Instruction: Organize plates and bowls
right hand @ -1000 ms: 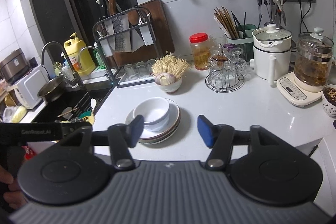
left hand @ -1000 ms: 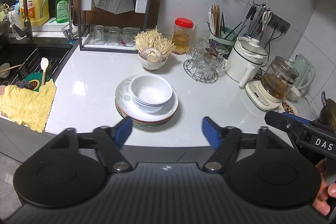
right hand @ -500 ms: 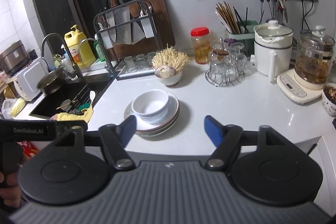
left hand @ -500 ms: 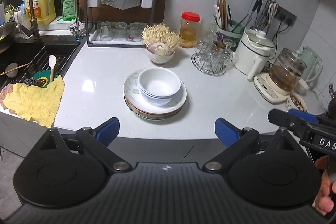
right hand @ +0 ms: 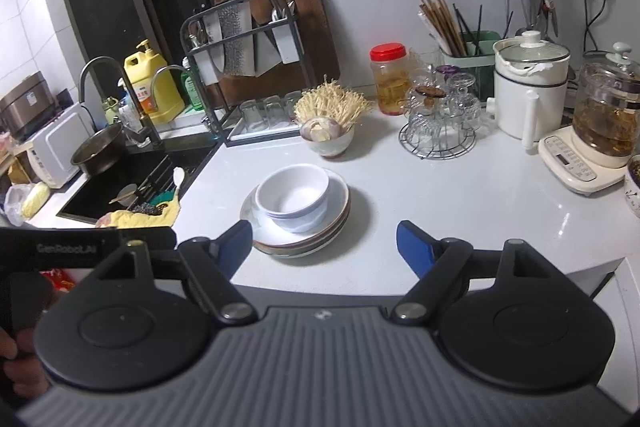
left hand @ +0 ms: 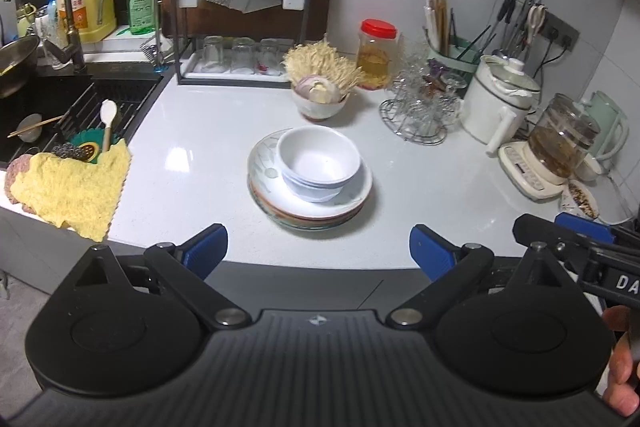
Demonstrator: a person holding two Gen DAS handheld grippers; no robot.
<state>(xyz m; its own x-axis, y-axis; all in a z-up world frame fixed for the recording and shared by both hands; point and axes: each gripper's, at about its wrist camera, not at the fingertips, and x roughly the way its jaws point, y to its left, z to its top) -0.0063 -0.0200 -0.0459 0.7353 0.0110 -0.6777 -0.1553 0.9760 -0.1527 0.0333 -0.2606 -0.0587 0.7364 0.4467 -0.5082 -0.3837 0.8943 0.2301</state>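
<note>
Upright, white bowls (left hand: 318,163) atop plates (left hand: 280,203)

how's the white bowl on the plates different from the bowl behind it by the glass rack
The white bowl is empty; the rear bowl is filled, with pale stringy mushrooms spilling over its rim. The white bowl sits nested on other bowls atop the plate stack; the rear bowl stands directly on the counter. The white bowl looks wider. Both are upright, pale and untouched by either gripper.

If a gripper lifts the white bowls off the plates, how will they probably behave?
The white bowls look glazed and glossy, so probably slippery and breakable. They are nested, so the lower one may stay on the plates. Rigid, likely moderately heavy.
</note>
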